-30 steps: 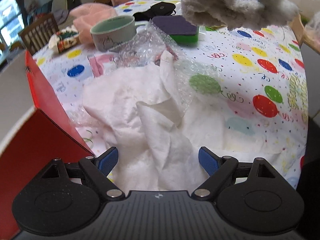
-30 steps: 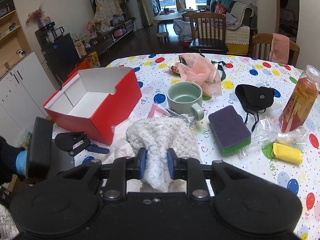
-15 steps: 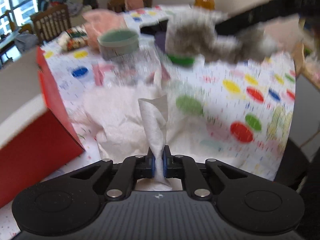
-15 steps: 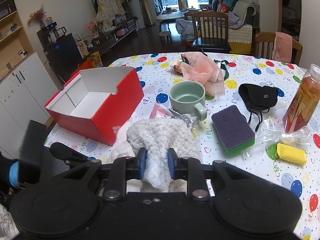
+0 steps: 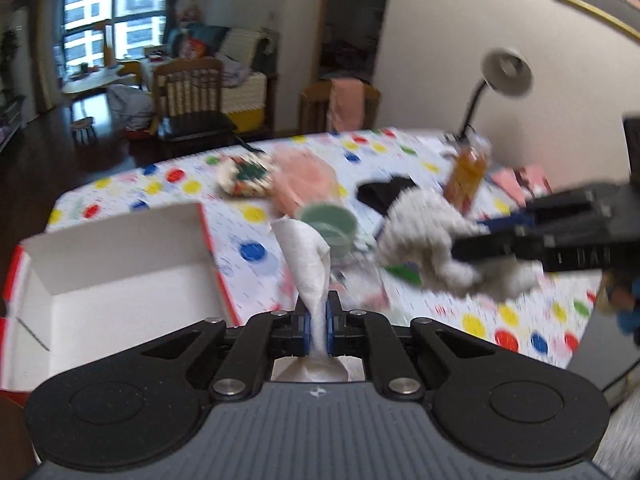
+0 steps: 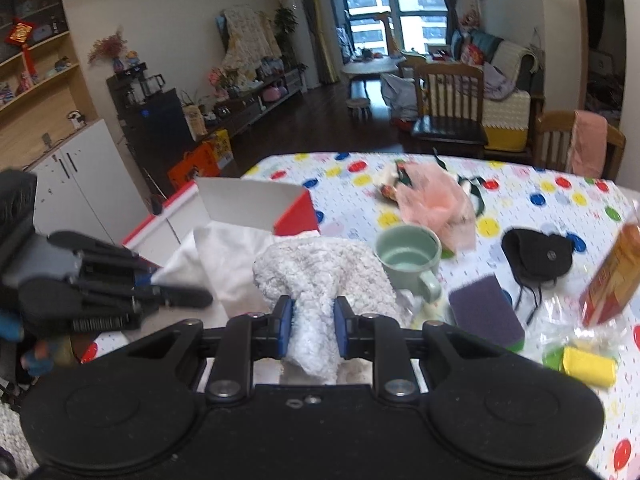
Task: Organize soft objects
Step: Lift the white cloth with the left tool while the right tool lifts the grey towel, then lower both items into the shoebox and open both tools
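- Left wrist view: the left claw (image 5: 316, 322) pinches a white cloth (image 5: 310, 264) at lower centre; the open red box (image 5: 116, 264) sits at left on the worktop (image 5: 520, 312).
- Right wrist view: the right claw (image 6: 314, 328) grips a fluffy towel (image 6: 320, 272) at centre, beside the green mug (image 6: 408, 258).

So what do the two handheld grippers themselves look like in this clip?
Both match: the left gripper and right gripper have matte black bodies with two round discs, black linkage arms on silver pivot screws, and blue pads on the fingers. The left's body has a ribbed grey deck with a small logo.
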A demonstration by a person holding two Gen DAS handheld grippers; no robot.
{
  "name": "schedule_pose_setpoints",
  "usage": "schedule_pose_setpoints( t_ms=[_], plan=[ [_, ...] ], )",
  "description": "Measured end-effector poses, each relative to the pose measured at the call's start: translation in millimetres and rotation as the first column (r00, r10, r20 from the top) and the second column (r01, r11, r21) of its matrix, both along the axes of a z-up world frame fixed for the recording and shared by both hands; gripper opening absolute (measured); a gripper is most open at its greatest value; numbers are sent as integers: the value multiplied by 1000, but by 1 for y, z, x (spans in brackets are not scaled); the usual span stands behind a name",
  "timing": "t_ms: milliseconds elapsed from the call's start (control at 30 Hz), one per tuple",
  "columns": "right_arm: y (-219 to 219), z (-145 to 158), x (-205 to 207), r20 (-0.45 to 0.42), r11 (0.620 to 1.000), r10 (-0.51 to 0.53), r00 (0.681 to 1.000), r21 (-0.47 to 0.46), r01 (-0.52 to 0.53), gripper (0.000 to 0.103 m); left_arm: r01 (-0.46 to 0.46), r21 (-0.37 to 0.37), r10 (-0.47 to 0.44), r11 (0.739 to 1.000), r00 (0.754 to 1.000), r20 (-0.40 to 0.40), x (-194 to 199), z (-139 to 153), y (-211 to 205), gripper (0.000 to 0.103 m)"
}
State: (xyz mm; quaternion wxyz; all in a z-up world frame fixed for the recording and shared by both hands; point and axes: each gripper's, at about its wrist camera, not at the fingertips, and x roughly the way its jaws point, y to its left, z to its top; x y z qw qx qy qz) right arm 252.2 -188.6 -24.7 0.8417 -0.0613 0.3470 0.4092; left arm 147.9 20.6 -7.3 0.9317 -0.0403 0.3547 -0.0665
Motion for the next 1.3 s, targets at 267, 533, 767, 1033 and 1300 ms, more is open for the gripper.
schedule_pose_setpoints(
  t_ms=[267,533,767,1033,1300],
  plan=[
    [31,25,9,53,998,47,998,41,-49,21,-137,22,134,990,986,98,11,55,56,7],
    [89,33,17,94,993,108,990,41,-113,21,-262,127,239,957,956,172,33,73,114,7],
    [156,18,21,90,984,177,980,-11,-176,21,-299,210,274,931,951,143,55,43,156,7],
    [228,-30,29,58,972,210,976,-124,-201,21,-271,208,272,940,962,25,77,-23,199,7],
    [269,-83,46,-4,957,174,985,-237,-170,21,-189,201,223,961,961,-162,93,-90,209,7]
  ],
)
